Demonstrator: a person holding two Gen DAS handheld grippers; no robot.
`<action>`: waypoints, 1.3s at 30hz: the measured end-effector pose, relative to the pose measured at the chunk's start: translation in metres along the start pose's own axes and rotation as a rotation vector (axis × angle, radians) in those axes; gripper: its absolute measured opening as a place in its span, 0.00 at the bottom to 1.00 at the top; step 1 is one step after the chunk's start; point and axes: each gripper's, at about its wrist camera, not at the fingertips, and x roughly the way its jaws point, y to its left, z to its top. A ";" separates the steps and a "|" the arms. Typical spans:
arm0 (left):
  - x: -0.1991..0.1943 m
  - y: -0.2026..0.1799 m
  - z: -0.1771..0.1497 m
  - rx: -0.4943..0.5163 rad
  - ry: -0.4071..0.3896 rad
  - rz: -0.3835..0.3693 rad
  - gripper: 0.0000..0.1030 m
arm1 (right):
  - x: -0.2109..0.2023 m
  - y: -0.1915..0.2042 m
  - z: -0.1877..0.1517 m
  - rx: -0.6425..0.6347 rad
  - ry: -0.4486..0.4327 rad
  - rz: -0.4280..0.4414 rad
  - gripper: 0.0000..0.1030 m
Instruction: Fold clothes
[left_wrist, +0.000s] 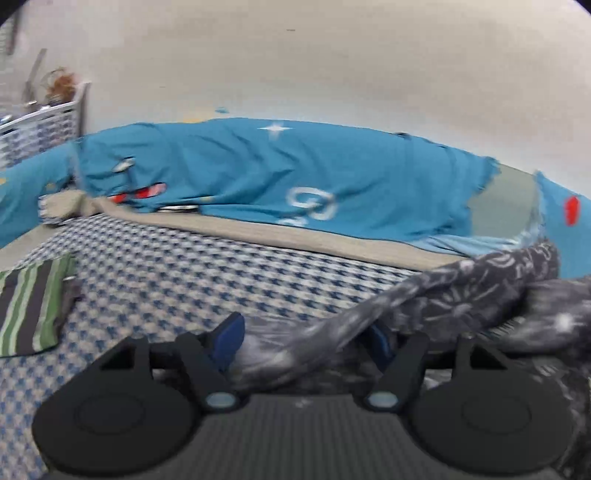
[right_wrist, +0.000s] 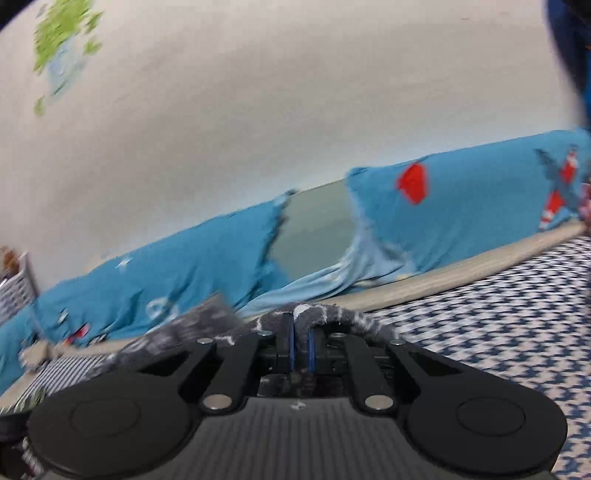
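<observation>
A dark grey garment with a pale pattern (left_wrist: 461, 295) lies bunched on the checked bed cover (left_wrist: 184, 277), at the right of the left wrist view. A fold of it runs down between the blue pads (left_wrist: 229, 339) of my left gripper (left_wrist: 304, 341), which stands wide open around the cloth. In the right wrist view the same grey garment (right_wrist: 207, 325) trails off to the left, and its edge loops over the fingertips. My right gripper (right_wrist: 301, 349) is shut on that edge, with the blue pads almost together.
A folded green and grey striped cloth (left_wrist: 33, 306) rests at the left of the bed. Teal cushions with red and white prints (left_wrist: 258, 173) (right_wrist: 461, 206) line the wall behind. A white slatted basket (left_wrist: 40, 125) stands at the far left. The checked cover (right_wrist: 498, 314) stretches right.
</observation>
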 end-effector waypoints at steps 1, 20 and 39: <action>0.001 0.005 0.001 -0.008 0.002 0.023 0.65 | -0.001 -0.006 0.003 0.013 -0.009 -0.028 0.08; 0.019 0.067 -0.004 -0.032 0.141 0.235 0.72 | -0.012 -0.093 0.017 0.218 0.058 -0.470 0.06; 0.030 0.124 -0.023 -0.140 0.280 0.293 0.78 | -0.034 -0.107 0.019 0.306 0.178 -0.409 0.07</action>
